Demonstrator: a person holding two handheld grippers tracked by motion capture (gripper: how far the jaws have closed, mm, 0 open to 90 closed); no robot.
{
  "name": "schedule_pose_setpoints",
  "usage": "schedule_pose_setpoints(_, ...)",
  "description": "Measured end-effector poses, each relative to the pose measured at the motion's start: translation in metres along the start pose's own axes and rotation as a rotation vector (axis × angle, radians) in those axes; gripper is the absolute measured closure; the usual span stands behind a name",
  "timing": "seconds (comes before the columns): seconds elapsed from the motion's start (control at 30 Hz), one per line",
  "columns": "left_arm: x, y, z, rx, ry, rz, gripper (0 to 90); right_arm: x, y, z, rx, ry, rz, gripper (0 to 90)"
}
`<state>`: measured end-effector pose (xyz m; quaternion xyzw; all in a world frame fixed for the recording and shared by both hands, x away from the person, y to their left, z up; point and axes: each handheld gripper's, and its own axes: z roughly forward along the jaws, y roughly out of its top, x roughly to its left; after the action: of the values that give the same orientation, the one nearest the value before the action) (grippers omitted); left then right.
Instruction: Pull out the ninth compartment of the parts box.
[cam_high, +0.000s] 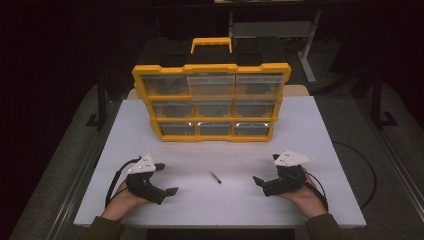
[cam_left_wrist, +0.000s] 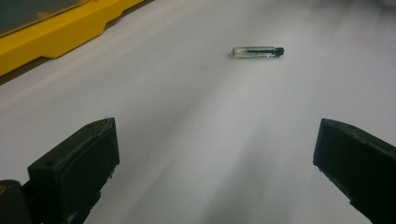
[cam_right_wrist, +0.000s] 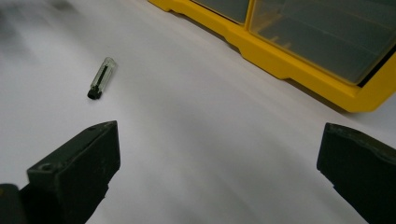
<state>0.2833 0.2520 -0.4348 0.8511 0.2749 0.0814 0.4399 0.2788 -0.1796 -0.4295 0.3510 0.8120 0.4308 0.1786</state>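
A small clear vial with a black cap (cam_high: 215, 177) lies flat on the white table (cam_high: 310, 150), midway between my two grippers. My left gripper (cam_high: 166, 179) rests at the front left, open and holding nothing. In the left gripper view the vial (cam_left_wrist: 257, 52) lies ahead and to the right of that gripper's (cam_left_wrist: 217, 140) wide-apart jaws. My right gripper (cam_high: 266, 170) rests at the front right, also open and holding nothing. Its own view puts the vial (cam_right_wrist: 102, 77) ahead and to the left of the right gripper (cam_right_wrist: 219, 135).
A yellow organiser case (cam_high: 211, 102) with a handle and three rows of clear drawers stands upright at the back of the table, drawers all pushed in. Its lower edge (cam_left_wrist: 51, 42) (cam_right_wrist: 299, 65) shows in both gripper views. Cables trail off the table at both sides.
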Motion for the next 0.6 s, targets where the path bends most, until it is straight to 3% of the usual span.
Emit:
schedule_pose_setpoints(0.2, -0.0002, 0.0001, 0.0003, 0.005, -0.001, 0.002, 0.0, -0.0008, 0.0027, 0.0037, 0.005, -0.004, -0.021, 0.0)
schedule_pose_setpoints(0.6, 0.0001, -0.0002, 0.0007, 0.004, -0.006, -0.002, 0.1, -0.004, 0.0088, 0.0082, -0.009, 0.014, 0.005, 0.0)
